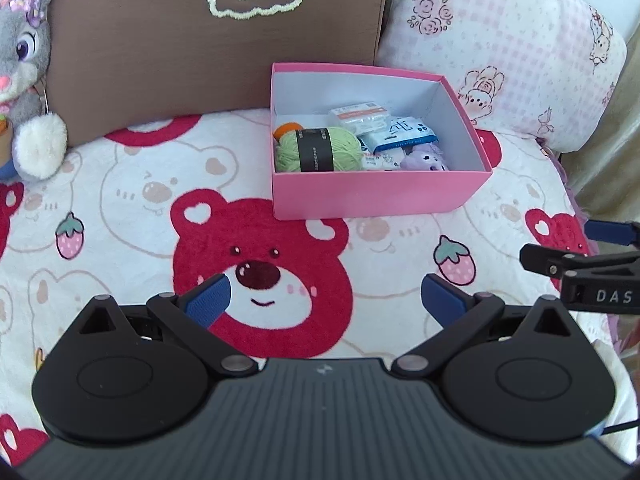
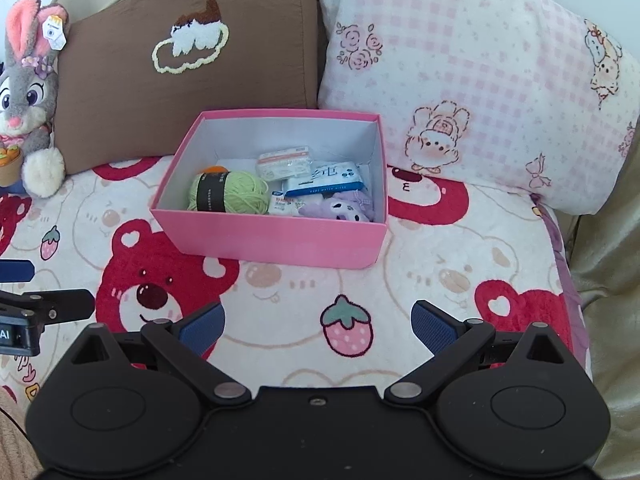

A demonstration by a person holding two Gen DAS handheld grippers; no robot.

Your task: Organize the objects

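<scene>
Currently the left gripper (image 1: 324,300) has both jaws spread wide, nothing between the blue pads (image 1: 208,302); it hangs above the red bear face printed on the blanket (image 1: 120,184). The right gripper (image 2: 318,328) likewise stands fully apart and empty, over a strawberry print on the same blanket. Each gripper shows at the edge of the other's view, side by side and well apart.

Beyond both grippers, farther back on the blanket, sits the pink box (image 2: 276,240), lid off, white inside. Contents, all lying in the box:
- green yarn ball (image 2: 230,196) with a dark paper band, at the left side
- orange item (image 2: 214,169) partly hidden behind the yarn; cannot tell what it is
- clear packet with red print (image 2: 284,162) toward the back
- blue-and-white wet-wipe pack (image 2: 326,180) just beside it, to the right
- small white sachet (image 2: 282,206) near the front wall
- purple plush toy (image 2: 344,210) in the front right corner

Behind the box a brown cushion (image 2: 192,60) with a tufted cloud motif leans upright; the box's back edge is close to it. A pink checked pillow (image 2: 480,80) with rabbit and rose prints lies to the right. A grey rabbit plush (image 2: 30,96) with pink ears and a hang tag sits at the far left, against the brown cushion.
</scene>
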